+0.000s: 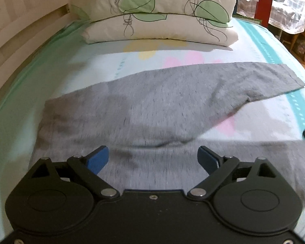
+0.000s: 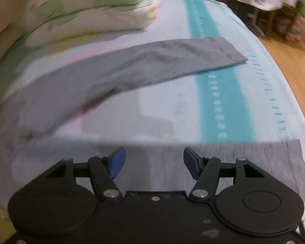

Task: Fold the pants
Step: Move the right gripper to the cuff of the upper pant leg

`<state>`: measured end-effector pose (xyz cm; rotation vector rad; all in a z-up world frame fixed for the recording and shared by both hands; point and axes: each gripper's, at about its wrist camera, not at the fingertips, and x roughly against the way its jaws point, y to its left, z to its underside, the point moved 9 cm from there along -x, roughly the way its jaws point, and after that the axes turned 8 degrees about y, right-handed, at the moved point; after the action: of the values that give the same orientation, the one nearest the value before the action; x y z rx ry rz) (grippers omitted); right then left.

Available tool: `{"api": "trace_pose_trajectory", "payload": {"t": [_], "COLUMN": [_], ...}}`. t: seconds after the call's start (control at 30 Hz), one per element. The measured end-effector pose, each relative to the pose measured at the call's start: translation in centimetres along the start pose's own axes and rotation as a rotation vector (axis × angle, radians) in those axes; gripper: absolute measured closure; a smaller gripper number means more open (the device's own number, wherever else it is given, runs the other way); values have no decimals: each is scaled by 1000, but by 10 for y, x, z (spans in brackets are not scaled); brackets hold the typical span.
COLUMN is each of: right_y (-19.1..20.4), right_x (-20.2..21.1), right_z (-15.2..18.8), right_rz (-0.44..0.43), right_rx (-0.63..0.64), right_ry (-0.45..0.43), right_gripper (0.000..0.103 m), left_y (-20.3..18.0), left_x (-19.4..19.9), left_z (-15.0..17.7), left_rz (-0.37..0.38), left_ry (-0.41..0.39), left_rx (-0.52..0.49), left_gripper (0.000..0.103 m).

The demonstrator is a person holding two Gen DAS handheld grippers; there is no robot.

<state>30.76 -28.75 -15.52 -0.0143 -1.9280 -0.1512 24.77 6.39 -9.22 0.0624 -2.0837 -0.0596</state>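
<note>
Hovering with jaws spread wide and nothing between the blue pads, left gripper (image 1: 153, 159) over the near leg of the gray pants (image 1: 144, 109). Right gripper (image 2: 153, 162) likewise parted and empty, above the same leg nearer its hem. Lying flat on the bedsheet (image 2: 223, 101), long axis crosswise to both grippers, waist to the left, hems to the right, legs splayed in a V. Beyond the far leg, stacked pillows (image 1: 152, 14).
</note>
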Motion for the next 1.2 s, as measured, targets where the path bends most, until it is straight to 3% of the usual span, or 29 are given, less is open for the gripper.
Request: {"api": "trace_pose_trajectory", "payload": {"t": [0.27,0.53,0.7,0.93,1.07,1.1,1.17,1.2], "right_y": [-66,-133,-154,-178,-180,-180,-178,-177], "right_x": [-54,-100,-119,-146,-152,-153,-157,-158], "right_z": [-95,-152,-180,-180,-190,-192,-198,-200], "right_rz": [22,55,79,68,73,73,86,117], "right_rx": [-275,-536,-591,-746,-727,-715,-679,-656], "right_ry": [-51,-80,-96,-41,-55,-56,-47,-45], "right_gripper": [38,38,38,37,37,43,72,99], "left_y": [-5,-7,-8,-6,-3,-3,-1,0], "left_x": [-57,-102,-116,-124,-125,-125,-127,-128], "left_z": [-46,-67,-75,-87,-92,-93,-96,-97], "left_rz": [-2,1,15,5,2,2,3,6], "left_ry": [21,57,85,94,102,102,109,113], "left_rx": [3,-46,-53,-79,-86,-86,-86,-88], "left_gripper": [9,9,9,9,9,9,9,9]}}
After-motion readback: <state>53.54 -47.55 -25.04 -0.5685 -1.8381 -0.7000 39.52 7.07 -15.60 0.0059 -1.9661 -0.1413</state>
